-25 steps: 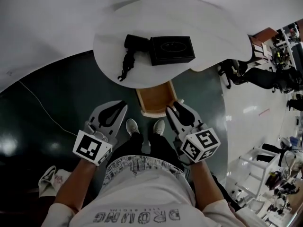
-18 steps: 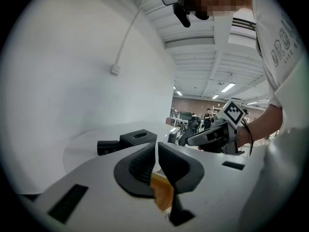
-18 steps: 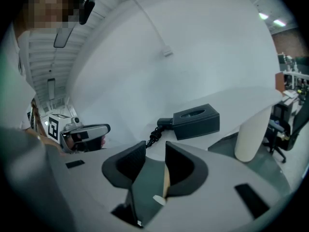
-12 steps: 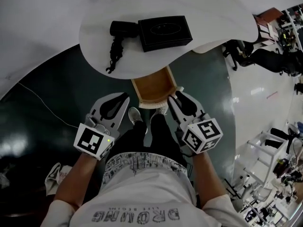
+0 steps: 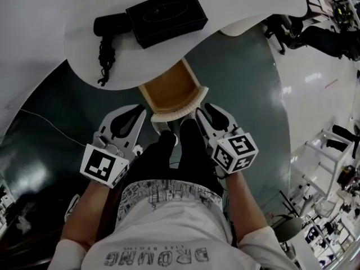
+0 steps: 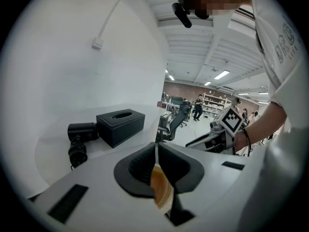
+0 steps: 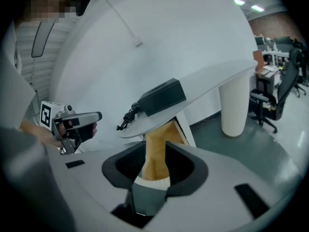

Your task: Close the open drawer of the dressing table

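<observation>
The wooden drawer (image 5: 167, 90) stands pulled out from under the white dressing table top (image 5: 242, 7); its white front (image 5: 171, 115) faces me. My left gripper (image 5: 138, 112) hangs just left of that front, its tips together and nothing held; in the left gripper view (image 6: 155, 146) the drawer's wood (image 6: 161, 192) shows below the tips. My right gripper (image 5: 202, 109) is just right of the front, jaws open; in the right gripper view (image 7: 155, 144) the drawer (image 7: 159, 132) shows through the gap. Neither gripper touches the drawer that I can see.
A black tissue box (image 5: 166, 17) and a black hair dryer (image 5: 109, 24) with its cord lie on the table top. My legs and shoes (image 5: 169, 145) stand under the drawer front. A white pedestal (image 7: 236, 105) and office chairs (image 5: 315, 32) are to the right.
Both grippers have dropped lower and come closer to the drawer front, one on each side. The drawer stays open. The jaws look the same.
</observation>
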`<state>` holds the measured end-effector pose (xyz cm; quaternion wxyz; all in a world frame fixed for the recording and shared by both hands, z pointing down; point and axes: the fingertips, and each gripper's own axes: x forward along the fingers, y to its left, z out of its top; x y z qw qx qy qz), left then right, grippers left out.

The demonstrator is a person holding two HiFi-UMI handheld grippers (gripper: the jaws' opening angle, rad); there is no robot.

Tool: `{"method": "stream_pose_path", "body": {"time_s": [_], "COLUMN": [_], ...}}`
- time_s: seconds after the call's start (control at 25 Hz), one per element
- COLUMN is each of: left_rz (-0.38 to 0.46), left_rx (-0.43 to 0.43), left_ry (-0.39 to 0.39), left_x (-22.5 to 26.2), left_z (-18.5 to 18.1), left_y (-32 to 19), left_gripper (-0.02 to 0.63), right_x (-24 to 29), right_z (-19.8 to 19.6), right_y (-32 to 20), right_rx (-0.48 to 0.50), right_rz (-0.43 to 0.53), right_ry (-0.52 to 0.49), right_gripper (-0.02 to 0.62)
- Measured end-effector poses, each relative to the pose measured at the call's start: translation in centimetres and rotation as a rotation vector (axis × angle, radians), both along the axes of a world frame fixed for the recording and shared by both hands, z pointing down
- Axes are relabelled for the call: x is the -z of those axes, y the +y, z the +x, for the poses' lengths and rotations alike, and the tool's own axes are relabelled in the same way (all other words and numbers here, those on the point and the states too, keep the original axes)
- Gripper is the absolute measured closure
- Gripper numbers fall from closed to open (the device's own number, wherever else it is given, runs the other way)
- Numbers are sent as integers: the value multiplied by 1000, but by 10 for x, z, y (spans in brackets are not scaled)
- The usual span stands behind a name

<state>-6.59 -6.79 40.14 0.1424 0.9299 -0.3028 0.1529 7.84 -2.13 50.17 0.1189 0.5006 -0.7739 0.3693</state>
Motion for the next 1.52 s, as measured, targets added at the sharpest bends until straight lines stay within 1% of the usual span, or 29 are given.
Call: {"method": "stream_pose_path", "body": {"time_s": [0.16, 0.32, 0.52, 0.68, 1.04, 1.4, 1.52], "left_rz": [-22, -48, -78, -99, -128, -154, -159], "left_rx": [-41, -69, -112, -129, -143, -135, -136], "left_ry": [-39, -72, -102, -116, -122, -135, -138], "left_x": [-14, -32, -53, -70, -88, -102, -104], "left_z": [12, 23, 34, 37, 38, 28, 25], "left_y": [1, 2, 6, 6, 2, 2, 3], "left_gripper": [568, 568, 568, 568, 569, 568, 568], "right_x": [-42, -86, -134, -164, -203, -227, -233], "right_z": [6, 5, -5, -17, -37, -44, -46], "right_y": [16, 28, 37, 39, 45, 47, 47], "right_rx": [-31, -29, -10, 41, 126, 155, 154], "right_rz": [-68, -131, -189, -221, -269, -306, -315], "right_ry": [-31, -60, -84, -87, -67, -52, -38], "right_gripper": [459, 459, 459, 457, 454, 454, 469]}}
